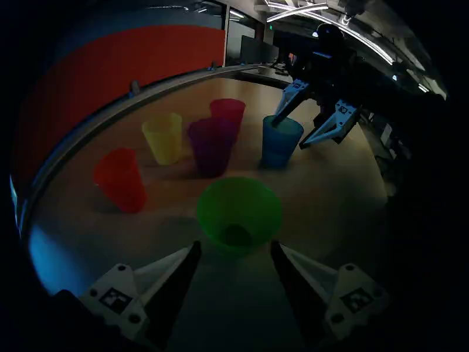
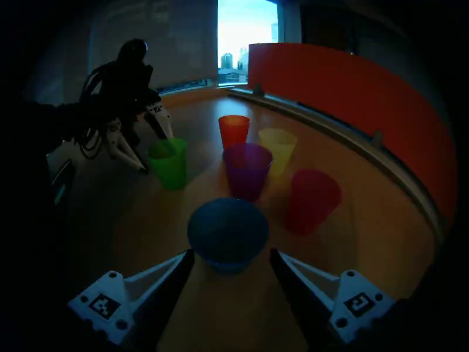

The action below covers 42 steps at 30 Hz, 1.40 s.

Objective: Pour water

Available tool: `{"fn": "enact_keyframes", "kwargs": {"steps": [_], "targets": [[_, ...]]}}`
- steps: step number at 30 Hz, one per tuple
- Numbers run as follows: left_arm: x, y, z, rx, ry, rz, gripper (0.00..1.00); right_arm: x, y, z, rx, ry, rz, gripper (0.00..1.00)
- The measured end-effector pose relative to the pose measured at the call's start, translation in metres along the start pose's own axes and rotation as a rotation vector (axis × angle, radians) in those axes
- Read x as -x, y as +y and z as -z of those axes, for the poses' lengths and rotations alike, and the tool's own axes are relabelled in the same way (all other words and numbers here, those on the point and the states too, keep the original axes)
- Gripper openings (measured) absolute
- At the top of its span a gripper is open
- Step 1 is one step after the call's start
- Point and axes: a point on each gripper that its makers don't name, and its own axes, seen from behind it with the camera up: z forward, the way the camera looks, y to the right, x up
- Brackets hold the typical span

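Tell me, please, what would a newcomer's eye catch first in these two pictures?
Bright plastic cups on the wooden table stand out first: the green cup sits between the open fingers of the left gripper, the blue cup between those of the right gripper. Beyond them stand an orange-red cup, a yellow cup, a purple cup and a crimson cup, beside a long red partition.

The table (image 1: 328, 193) under the purple cup (image 1: 211, 145) looks like smooth wood with a soft sheen. That cup and the green cup (image 1: 239, 214), blue cup (image 1: 280, 141) and yellow cup (image 1: 163, 138) around it are smooth, translucent plastic. Nearer than the purple cup, the left gripper (image 1: 235, 243) has matt white plastic fingers with black inner faces.
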Motion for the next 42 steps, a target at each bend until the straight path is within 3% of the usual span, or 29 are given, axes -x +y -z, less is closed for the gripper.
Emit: {"fn": "enact_keyframes", "kwargs": {"steps": [17, 31, 42], "targets": [[-0.008, 0.001, -0.022, 0.018, 0.013, -0.002, 0.83, -0.004, -0.003, -0.027, -0.029, -0.013, 0.004, 1.00], [-0.015, 0.002, -0.024, 0.021, 0.019, -0.011, 0.81, -0.012, -0.004, -0.027, -0.030, 0.004, -0.003, 0.99], [-0.013, 0.005, -0.022, 0.025, 0.013, -0.005, 0.80, -0.014, -0.006, -0.025, -0.033, 0.002, -0.003, 0.91]]}}
